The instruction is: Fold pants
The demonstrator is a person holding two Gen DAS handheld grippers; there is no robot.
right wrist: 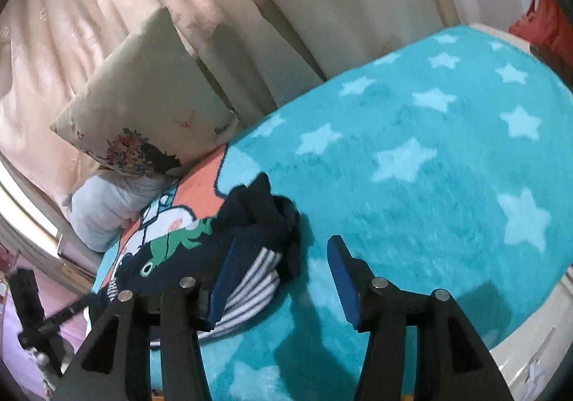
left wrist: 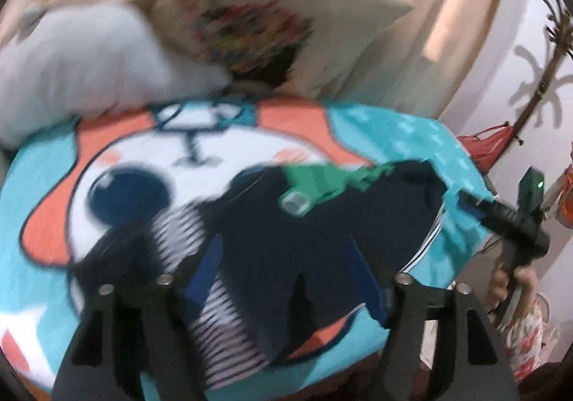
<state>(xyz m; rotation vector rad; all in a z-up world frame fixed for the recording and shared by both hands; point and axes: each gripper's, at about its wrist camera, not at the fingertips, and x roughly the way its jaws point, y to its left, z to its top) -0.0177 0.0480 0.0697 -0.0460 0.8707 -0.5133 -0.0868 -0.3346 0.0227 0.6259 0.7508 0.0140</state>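
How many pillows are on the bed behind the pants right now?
2. A cream floral-print pillow leans against the curtain; a plain white pillow lies below it at the blanket edge, beyond the pants. Others may sit out of view.

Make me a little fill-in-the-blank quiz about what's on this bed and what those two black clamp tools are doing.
1. The dark navy pants lie bunched on a turquoise blanket patterned with pale ____.
2. The print on the pants shows a cartoon shape coloured ____.
3. The right gripper has its blue pads spread ____, holding nothing.
4. Propped against the curtain is a cream ____ with a floral print.

Missing words: stars; green; open; pillow
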